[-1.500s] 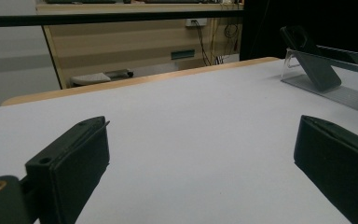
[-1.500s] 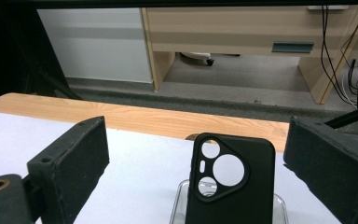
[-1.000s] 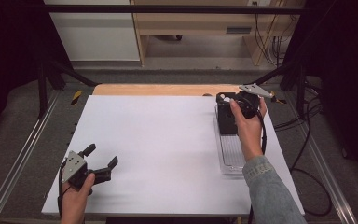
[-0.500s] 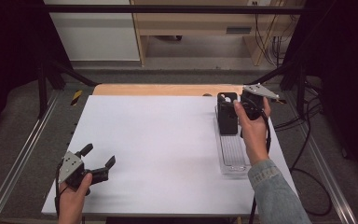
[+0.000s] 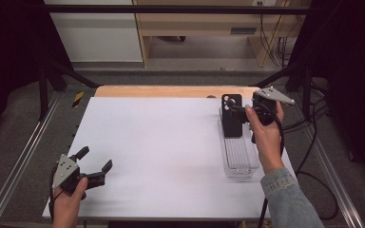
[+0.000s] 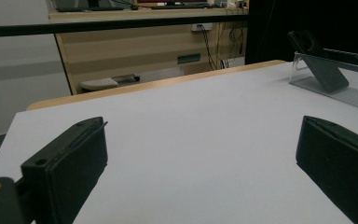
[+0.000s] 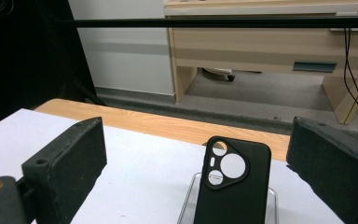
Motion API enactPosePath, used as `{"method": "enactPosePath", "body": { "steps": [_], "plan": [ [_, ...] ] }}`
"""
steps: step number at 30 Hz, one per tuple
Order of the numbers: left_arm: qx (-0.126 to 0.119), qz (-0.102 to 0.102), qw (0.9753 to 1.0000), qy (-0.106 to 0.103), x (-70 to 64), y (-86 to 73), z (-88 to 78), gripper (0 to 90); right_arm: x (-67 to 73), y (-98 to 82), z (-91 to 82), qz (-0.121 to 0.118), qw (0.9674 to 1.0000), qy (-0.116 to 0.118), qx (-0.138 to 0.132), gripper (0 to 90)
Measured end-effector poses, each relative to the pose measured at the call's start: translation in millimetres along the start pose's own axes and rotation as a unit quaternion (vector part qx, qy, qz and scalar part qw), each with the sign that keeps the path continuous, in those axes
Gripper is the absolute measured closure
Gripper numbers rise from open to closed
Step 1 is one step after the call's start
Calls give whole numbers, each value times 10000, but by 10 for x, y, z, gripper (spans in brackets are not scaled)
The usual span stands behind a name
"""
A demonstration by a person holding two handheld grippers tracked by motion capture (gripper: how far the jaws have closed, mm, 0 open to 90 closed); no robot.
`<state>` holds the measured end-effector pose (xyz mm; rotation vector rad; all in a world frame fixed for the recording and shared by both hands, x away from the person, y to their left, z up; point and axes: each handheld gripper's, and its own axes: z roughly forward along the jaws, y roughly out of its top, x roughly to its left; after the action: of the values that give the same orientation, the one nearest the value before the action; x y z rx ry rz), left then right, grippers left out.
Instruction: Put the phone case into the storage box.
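Note:
A black phone case [image 5: 231,115] stands on end, leaning at the far end of a clear plastic tray [image 5: 241,154] on the right of the white table. My right gripper [image 5: 253,108] is open just right of the case, not touching it. In the right gripper view the case [image 7: 230,186], camera cut-outs up, stands in the tray [image 7: 186,200] ahead of the wide-open right gripper [image 7: 196,135]. My left gripper [image 5: 95,160] is open over the near left corner with nothing in it. In the left gripper view this gripper [image 6: 200,135] faces bare table, with the case [image 6: 319,65] and tray [image 6: 349,88] far right.
The white table top [image 5: 171,142] ends in a wooden strip [image 5: 171,91] at the far edge. Metal rails [image 5: 24,156] run along both sides. A yellow tool [image 5: 77,98] lies off the far left corner. Cables [image 5: 309,142] hang at the right.
My right gripper has let go of the phone case and drawn back to the right, leaving it standing in the tray. The left gripper has barely shifted.

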<state>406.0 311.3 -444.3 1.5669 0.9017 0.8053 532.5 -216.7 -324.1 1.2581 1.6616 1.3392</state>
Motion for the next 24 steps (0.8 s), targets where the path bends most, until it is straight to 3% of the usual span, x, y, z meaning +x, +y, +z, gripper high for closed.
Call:
{"method": "enactPosePath", "body": {
  "steps": [12, 24],
  "plan": [
    [10, 5, 10000, 46, 70, -26, -94, 21, -58, -25, -161, -29, 9999, 42, -162, 42],
    [-7, -30, 10000, 31, 79, -32, -88, 21, -106, -54, -300, -161, 9984, -51, -543, 46]
  ]
}}
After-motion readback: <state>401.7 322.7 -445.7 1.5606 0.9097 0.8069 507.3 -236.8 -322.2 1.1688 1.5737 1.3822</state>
